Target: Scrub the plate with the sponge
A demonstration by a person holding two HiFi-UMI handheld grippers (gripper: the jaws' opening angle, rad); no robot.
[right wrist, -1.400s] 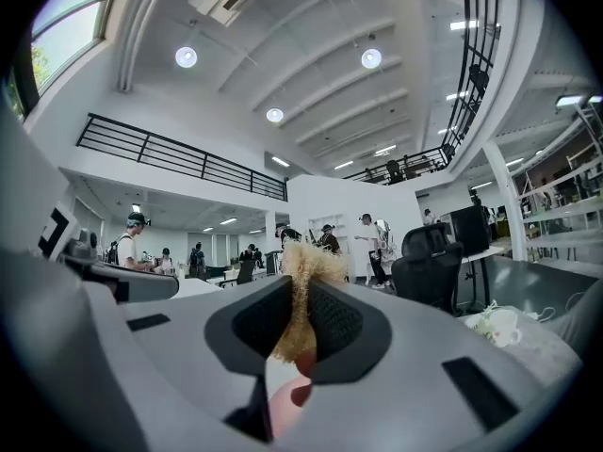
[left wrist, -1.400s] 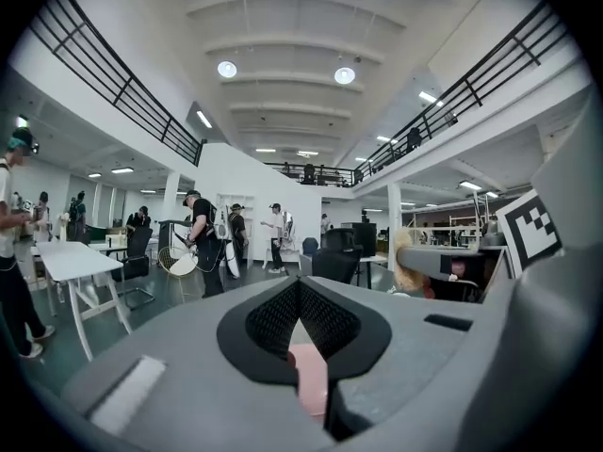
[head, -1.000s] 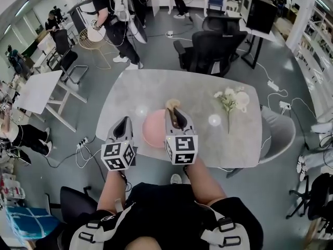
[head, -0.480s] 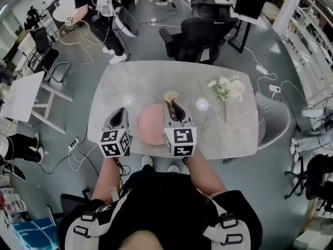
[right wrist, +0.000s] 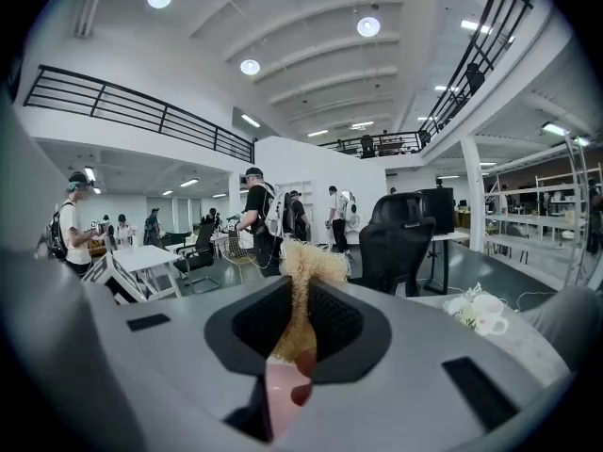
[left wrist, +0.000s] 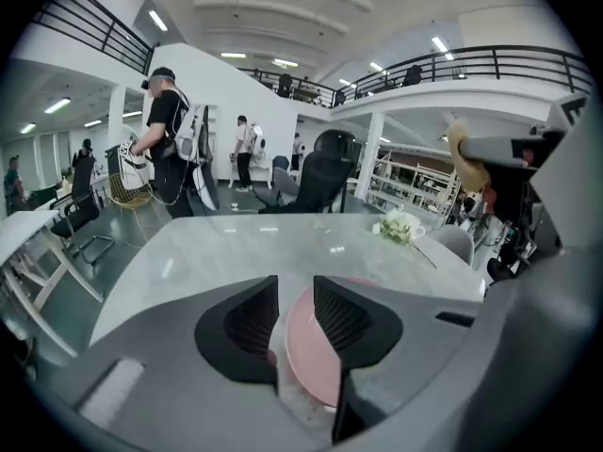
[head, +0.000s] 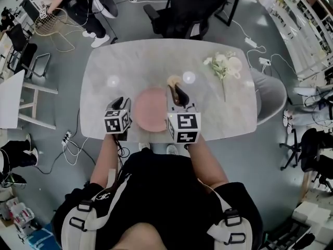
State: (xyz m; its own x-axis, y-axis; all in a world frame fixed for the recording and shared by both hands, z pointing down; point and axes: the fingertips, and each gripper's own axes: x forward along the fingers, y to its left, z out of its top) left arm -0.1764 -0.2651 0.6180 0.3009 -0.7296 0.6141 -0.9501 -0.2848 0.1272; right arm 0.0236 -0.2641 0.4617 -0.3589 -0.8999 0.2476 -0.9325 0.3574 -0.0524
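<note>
A pink plate [head: 150, 108] lies on the marble table [head: 119, 66] near its front edge. My left gripper [head: 120, 105] sits at the plate's left rim; its jaws are opening, and the pads stand apart without pressing on anything. In the left gripper view the plate [left wrist: 311, 351] shows through the gap of that gripper [left wrist: 295, 288]. My right gripper [head: 177, 90] hovers over the plate's right edge, shut on a tan fibrous sponge [head: 173, 80]. The right gripper view shows the sponge [right wrist: 303, 266] pinched in my right gripper [right wrist: 300, 295], with the plate [right wrist: 281, 401] below.
White flowers with a cup [head: 225, 64] lie at the table's back right. A grey chair [head: 270, 95] stands at the right side, a black office chair [head: 182, 12] behind the table. People [head: 86, 4] stand at the far left. Cables [head: 78, 147] trail on the floor.
The head view has swung so that the table sits higher and more squarely in the picture. Both grippers stay beside the plate, and the sponge stays in the right gripper.
</note>
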